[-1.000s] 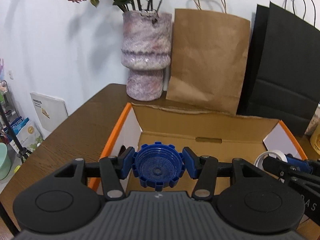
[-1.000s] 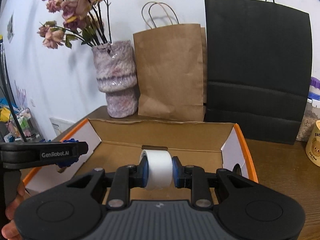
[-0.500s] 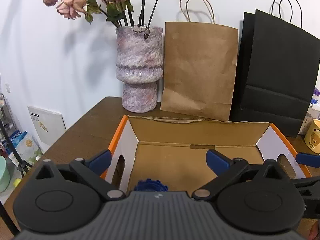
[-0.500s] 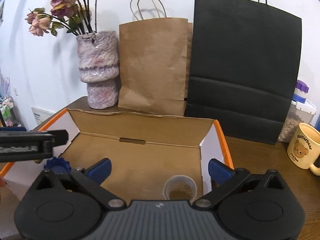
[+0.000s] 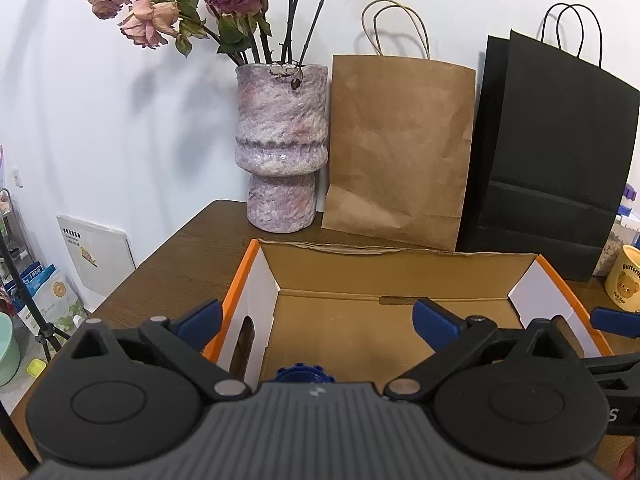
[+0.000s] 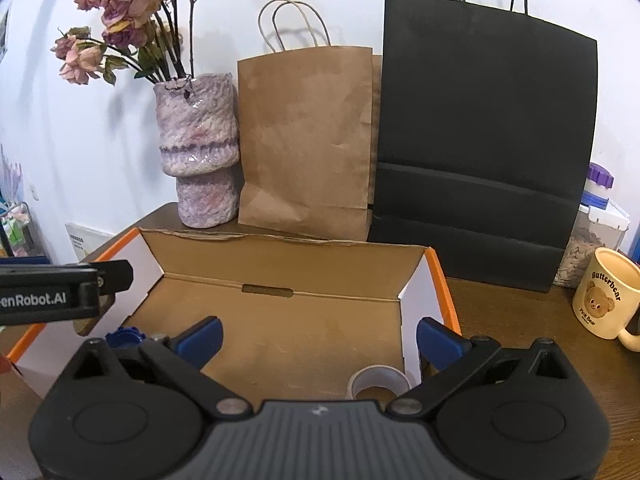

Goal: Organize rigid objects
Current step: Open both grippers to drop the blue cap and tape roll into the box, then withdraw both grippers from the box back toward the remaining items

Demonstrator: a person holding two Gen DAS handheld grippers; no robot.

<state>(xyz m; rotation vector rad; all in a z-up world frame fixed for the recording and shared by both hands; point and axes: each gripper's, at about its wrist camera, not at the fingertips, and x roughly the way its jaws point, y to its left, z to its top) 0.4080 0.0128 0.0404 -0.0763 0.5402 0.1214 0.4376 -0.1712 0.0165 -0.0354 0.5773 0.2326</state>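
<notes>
An open cardboard box with orange edges [image 5: 400, 256] [image 6: 280, 240] sits on the wooden table. A blue ridged cap [image 5: 306, 374] lies on the box floor near its left end, just below my open left gripper [image 5: 316, 316]; it also shows in the right wrist view [image 6: 122, 338]. A white tape roll [image 6: 378, 384] lies flat on the box floor near the right wall, below my open right gripper [image 6: 318, 332]. Both grippers are empty and hover above the box's front part.
Behind the box stand a purple vase with dried roses [image 5: 282, 160], a brown paper bag [image 5: 400, 152] and a black paper bag [image 6: 484, 152]. A cream bear mug [image 6: 604, 294] and a seed jar [image 6: 588, 240] stand at the right.
Both grippers opened, the left letting go of the blue cap, the right letting go of the tape roll. Both objects now lie in the box, and the grippers have risen and drawn back.
</notes>
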